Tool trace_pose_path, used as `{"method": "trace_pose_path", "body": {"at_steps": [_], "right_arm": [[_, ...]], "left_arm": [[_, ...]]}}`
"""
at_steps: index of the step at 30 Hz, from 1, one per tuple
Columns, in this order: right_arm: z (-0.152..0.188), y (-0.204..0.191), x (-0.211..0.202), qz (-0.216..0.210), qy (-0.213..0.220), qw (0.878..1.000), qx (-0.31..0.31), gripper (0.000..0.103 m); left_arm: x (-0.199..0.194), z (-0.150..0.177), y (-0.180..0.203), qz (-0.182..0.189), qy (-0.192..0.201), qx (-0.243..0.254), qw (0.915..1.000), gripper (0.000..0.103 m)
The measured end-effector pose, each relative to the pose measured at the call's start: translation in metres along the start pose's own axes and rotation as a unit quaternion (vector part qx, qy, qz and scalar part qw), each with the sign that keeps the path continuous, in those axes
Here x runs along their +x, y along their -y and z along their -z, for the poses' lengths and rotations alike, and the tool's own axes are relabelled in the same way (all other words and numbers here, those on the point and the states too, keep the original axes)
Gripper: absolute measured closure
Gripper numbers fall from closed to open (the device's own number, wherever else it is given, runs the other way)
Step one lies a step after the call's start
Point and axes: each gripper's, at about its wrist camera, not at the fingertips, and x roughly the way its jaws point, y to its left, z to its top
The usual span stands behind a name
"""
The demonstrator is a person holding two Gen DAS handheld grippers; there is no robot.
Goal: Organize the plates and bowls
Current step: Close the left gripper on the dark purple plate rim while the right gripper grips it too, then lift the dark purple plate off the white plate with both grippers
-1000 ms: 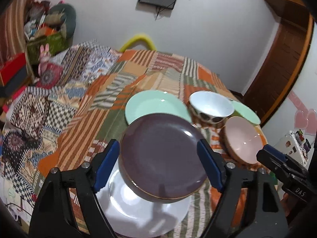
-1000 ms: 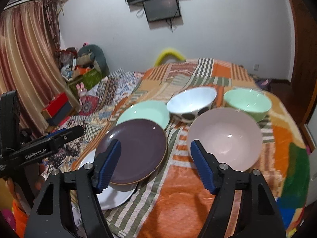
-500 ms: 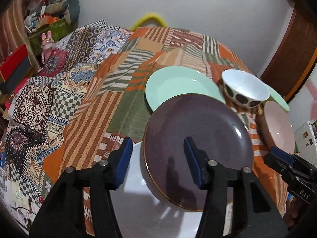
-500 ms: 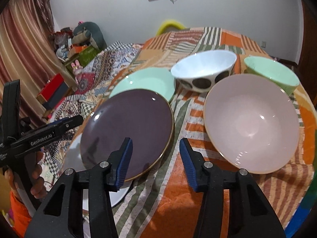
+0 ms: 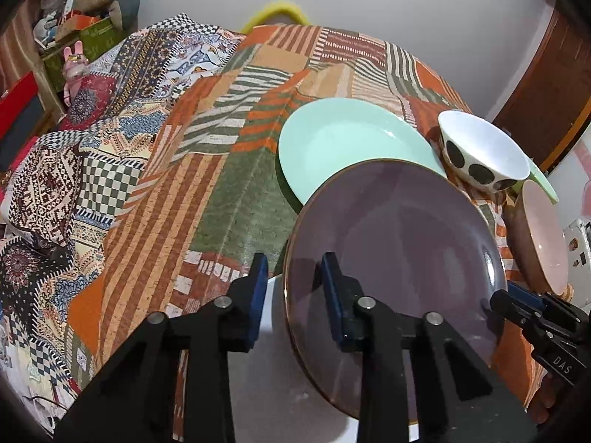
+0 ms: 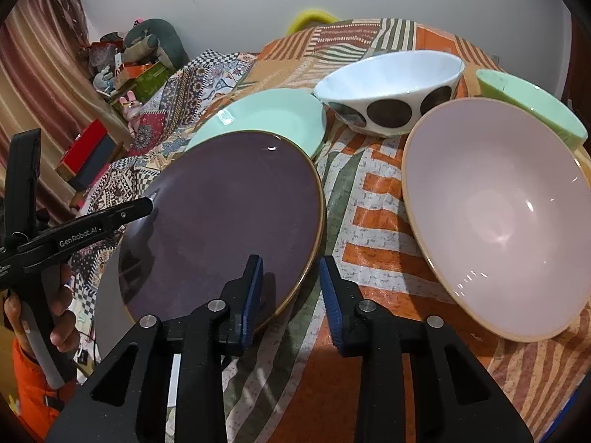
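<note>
A dark purple plate point(image 5: 399, 254) point(image 6: 225, 217) lies on a white plate point(image 5: 295, 380) point(image 6: 105, 306) at the table's near edge. My left gripper point(image 5: 291, 295) straddles the purple plate's left rim, jaws narrowed with a gap still showing. My right gripper point(image 6: 290, 291) straddles its right rim, also narrowed and not closed. Behind lie a mint plate point(image 5: 343, 144) point(image 6: 266, 118), a white bowl with dark dots point(image 5: 480, 151) point(image 6: 391, 92), a pink bowl point(image 6: 498, 217) point(image 5: 543, 236) and a mint bowl point(image 6: 532, 99).
A patchwork cloth point(image 5: 207, 170) covers the table, hanging over the left edge. Boxes and toys point(image 5: 74, 37) are piled at the far left by a curtain point(image 6: 40, 74). A yellow chair back point(image 5: 280, 11) stands behind the table.
Both grippers moved down and in to the purple plate's opposite rims. Their jaws narrowed from wide open to a small gap around the rim.
</note>
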Motion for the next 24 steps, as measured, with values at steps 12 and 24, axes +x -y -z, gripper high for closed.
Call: {"method": "trace_pose_path", "body": {"at_steps": [12, 24], "right_arm": [[-0.0049, 0.0043, 0.0086, -0.011, -0.008, 1.000, 0.017, 0.082], [-0.0065, 0.0020, 0.0060, -0.004, -0.010, 1.000, 0.022, 0.082]], "left_arm": [[0.0046, -0.0019, 0.0041, 0.012, 0.005, 0.008, 0.9999, 0.078], [-0.0012, -0.0024, 0.0036, 0.032, -0.003, 0.002, 0.9995, 0.078]]}}
